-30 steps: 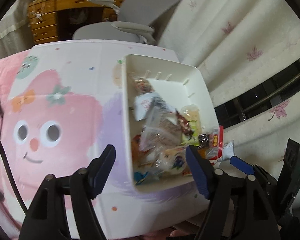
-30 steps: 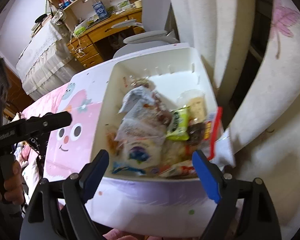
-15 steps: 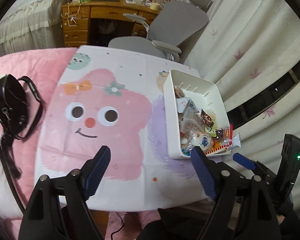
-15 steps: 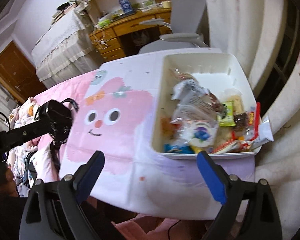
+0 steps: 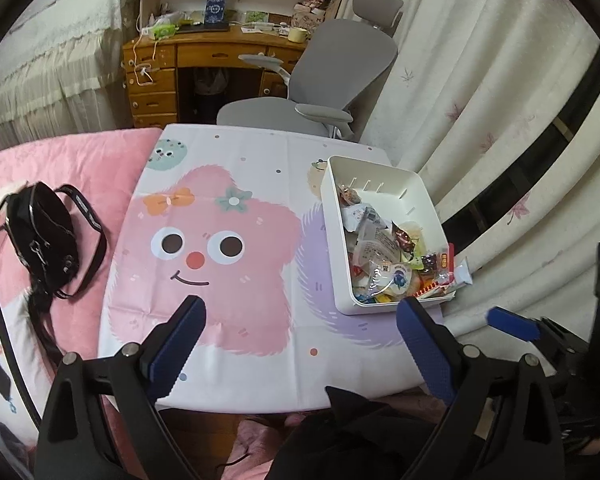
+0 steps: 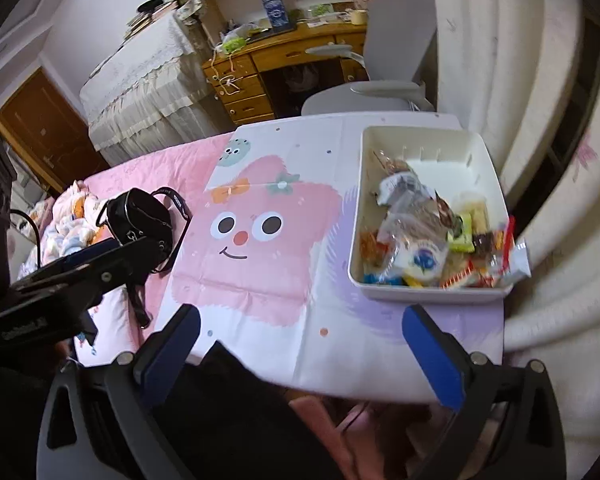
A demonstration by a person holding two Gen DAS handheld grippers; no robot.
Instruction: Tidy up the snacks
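Note:
A white bin (image 5: 336,216) (image 6: 488,148) sits at the right edge of a small table covered with a pink cartoon-face cloth (image 5: 220,248) (image 6: 256,248). Several wrapped snacks (image 5: 384,256) (image 6: 420,236) fill its near half; one packet hangs over the near right corner. My left gripper (image 5: 300,344) is open and empty, held back above the table's near edge. My right gripper (image 6: 300,348) is open and empty, also back from the near edge, below and left of the bin.
A black handbag (image 5: 40,236) (image 6: 144,220) lies on the pink bed left of the table. A grey office chair (image 5: 324,84) and a wooden desk (image 5: 204,64) stand behind. Curtains (image 5: 480,100) hang close to the right of the bin.
Both grippers have pulled back and up from close over the bin, so the whole table now shows. Both stay open and empty. The bin has not moved.

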